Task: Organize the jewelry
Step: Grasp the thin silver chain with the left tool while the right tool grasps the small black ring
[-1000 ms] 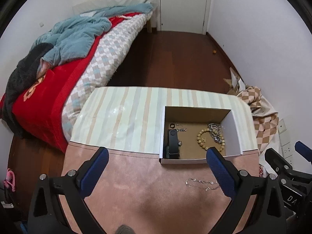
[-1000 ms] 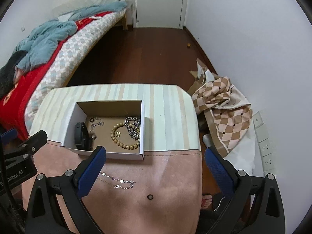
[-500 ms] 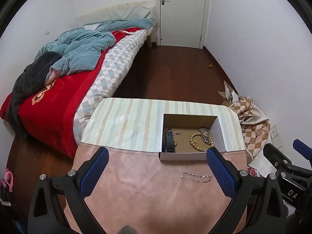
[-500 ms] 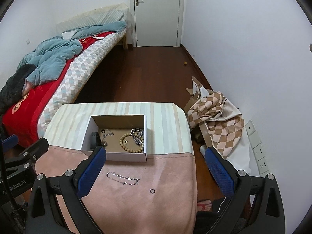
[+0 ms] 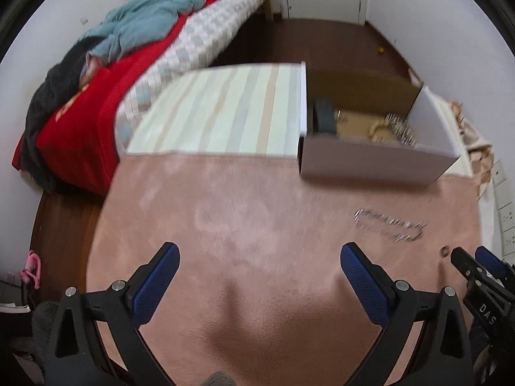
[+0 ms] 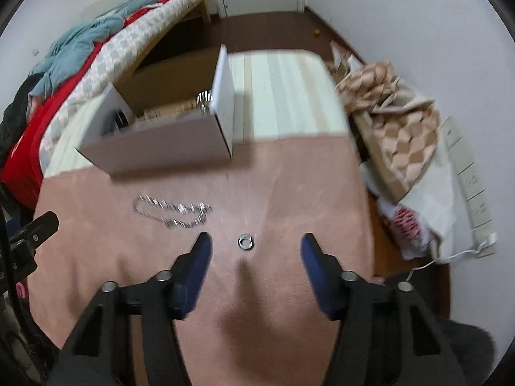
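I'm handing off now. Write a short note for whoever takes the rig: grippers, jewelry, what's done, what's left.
Left gripper: open, empty, over the pink mat.
Right gripper: open, empty, low over the mat, with the small ring lying between its fingers, not gripped.
Silver chain: loose on the mat in front of the box.
Done: several pieces, blurred here, are in the box.
Left: ring and chain into the box.
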Demonstrator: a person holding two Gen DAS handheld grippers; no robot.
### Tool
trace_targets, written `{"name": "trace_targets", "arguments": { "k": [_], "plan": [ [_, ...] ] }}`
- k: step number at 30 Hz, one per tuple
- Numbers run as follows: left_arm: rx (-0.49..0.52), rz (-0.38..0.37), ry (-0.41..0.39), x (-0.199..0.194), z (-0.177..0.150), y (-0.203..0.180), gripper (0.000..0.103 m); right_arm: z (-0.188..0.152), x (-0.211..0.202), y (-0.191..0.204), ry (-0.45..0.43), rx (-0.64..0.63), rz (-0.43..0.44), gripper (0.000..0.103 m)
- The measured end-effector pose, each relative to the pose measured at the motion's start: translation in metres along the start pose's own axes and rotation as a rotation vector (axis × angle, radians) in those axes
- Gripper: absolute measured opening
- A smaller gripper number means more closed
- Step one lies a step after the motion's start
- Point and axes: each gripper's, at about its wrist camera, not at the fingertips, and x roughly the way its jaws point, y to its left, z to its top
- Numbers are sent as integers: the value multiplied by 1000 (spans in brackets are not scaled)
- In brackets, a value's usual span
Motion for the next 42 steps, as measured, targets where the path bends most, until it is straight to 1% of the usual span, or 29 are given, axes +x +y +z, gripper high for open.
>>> {"name": "trace_targets", "arguments": {
  "k": [4, 8, 9, 10, 11, 12, 17, 19, 21, 23, 25, 29, 30, 31, 32, 33, 35, 36, 37, 38, 39, 40, 42],
  "plan": [
    [7, 8, 23, 16, -6, -4, 102, -10, 19, 1, -22, -15, -3, 56],
    [3, 6, 30, 24, -5, -6, 102, -10, 25, 7, -62, -47, -39, 48],
    [0, 4, 30, 25, -4, -7, 102, -11, 25, 9, -70, -57, -52, 39],
    [-2, 1, 32, 26, -3, -7, 102, -10, 25, 11, -78, -68, -65, 33],
    [-5, -5, 31, 27, -2, -7, 102, -10, 25, 12, -88, -79, -79, 19],
    [-6, -11, 27, 28, 0, -8, 102, -10, 25, 12, -93, -79, -75, 13],
    [-7, -62, 24, 34, 7, -16, 102, -7, 21, 0, -117, -27, -32, 13],
    [-18, -104, 31, 38, 10, -19, 102, -4, 16, -5, -132, -11, -24, 13],
    [-41, -169, 59, 46, 14, -22, 102, -1, 12, -9, -146, 10, -13, 13],
    [-52, -212, 75, 51, 18, -26, 101, 1, 9, -12, -154, 23, -7, 13],
    [-38, -234, 76, 54, 22, -34, 98, 3, 8, -15, -158, 34, 0, 13],
    [31, -244, 85, 60, 25, -55, 97, 8, 9, -20, -160, 56, 1, 13],
    [49, -245, 90, 63, 25, -60, 95, 9, 11, -22, -158, 64, 1, 13],
    [62, -247, 93, 64, 25, -64, 89, 10, 11, -24, -156, 72, 4, 13],
    [88, -232, 82, 64, 24, -69, 88, 10, 12, -25, -155, 77, 4, 13],
    [108, -233, 71, 64, 23, -74, 86, 10, 12, -27, -154, 83, 1, 13],
    [160, -228, 43, 61, 21, -84, 80, 10, 13, -29, -151, 92, 0, 13],
    [188, -225, 24, 59, 19, -88, 68, 10, 13, -29, -150, 95, -1, 13],
    [212, -239, 5, 56, 17, -92, 48, 10, 13, -30, -149, 97, -4, 13],
    [240, -254, -11, 52, 15, -97, 37, 10, 14, -31, -147, 101, -7, 13],
    [255, -265, -13, 50, 14, -100, 16, 10, 14, -31, -147, 104, -6, 13],
    [260, -280, -3, 49, 14, -101, 1, 10, 13, -31, -149, 106, -7, 13],
    [232, -322, 22, 49, 15, -97, 0, 11, 11, -32, -153, 105, -7, 13]
  ]
}}
